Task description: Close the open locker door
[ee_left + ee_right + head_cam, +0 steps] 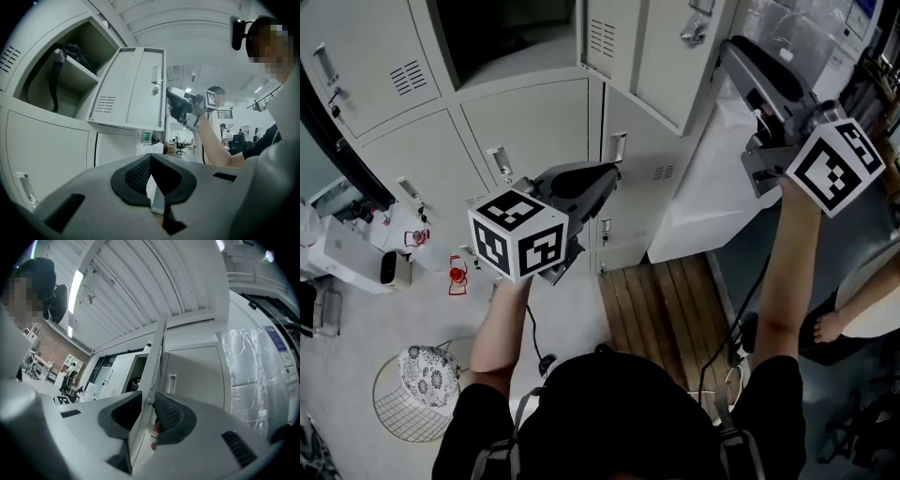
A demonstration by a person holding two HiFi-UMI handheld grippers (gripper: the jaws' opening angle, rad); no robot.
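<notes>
Grey metal lockers (525, 122), pale floor. Open locker door (661, 66): upper row, swung out. Left gripper view alone shows the compartment's contents: black bag (77, 54) on shelf. Right gripper view alone shows right gripper (146, 414) jaws apart, door's edge between them. Left gripper (150, 157): jaws together, empty. Wire basket (389, 427) on floor: patterned cloth (431, 370) inside.

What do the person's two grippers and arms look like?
Both the left gripper and right gripper are grey tapered shells with dark textured fingers, each carrying a white cube with black square markers. Black cables trail down. Sleeves are short and black.
</notes>
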